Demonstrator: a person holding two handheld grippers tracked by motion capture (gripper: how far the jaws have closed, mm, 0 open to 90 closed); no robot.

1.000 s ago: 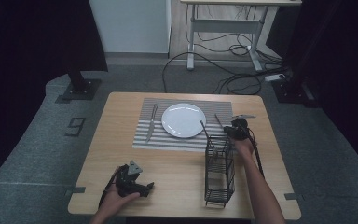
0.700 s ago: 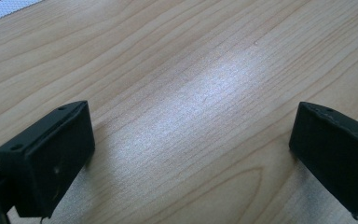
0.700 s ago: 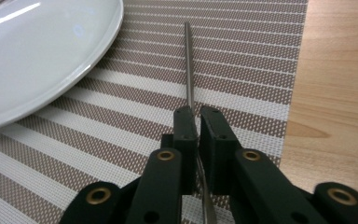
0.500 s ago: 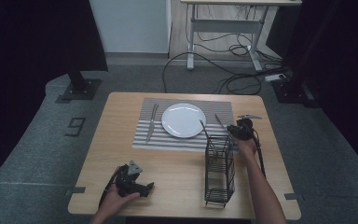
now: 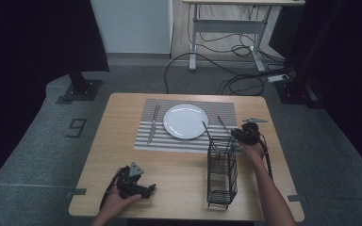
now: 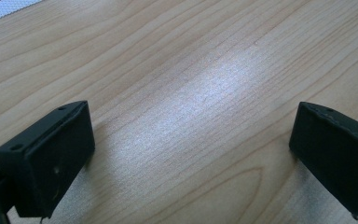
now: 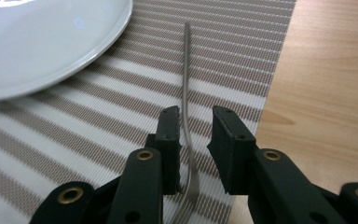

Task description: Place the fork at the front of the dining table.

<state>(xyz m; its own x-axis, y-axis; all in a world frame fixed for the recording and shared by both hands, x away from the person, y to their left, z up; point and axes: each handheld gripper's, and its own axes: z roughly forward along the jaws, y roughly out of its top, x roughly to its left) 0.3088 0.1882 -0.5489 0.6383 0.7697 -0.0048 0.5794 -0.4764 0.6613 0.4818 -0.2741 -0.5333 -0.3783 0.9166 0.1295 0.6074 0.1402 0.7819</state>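
Right gripper (image 7: 193, 140): jaws partly open, straddling the fork (image 7: 187, 107) near its neck; neither jaw visibly clamps the metal yet.
Fork: lies flat on the striped placemat (image 7: 98, 140), handle running straight ahead of the gripper, tines back toward its base; the white plate (image 7: 46, 42) sits ahead and to the gripper's left.
Left gripper (image 6: 191, 154): jaws wide open with nothing between them, low over bare desk (image 6: 205, 70).
Wire caddy (image 5: 222, 170): stands just beside the right gripper, on its left in the high view.
Step in hand (judged): closing on the fork.
Technique: centre the handle between the jaws, keep them low against the placemat, close squarely across the narrow neck, then lift level so that the fork does not pivot.
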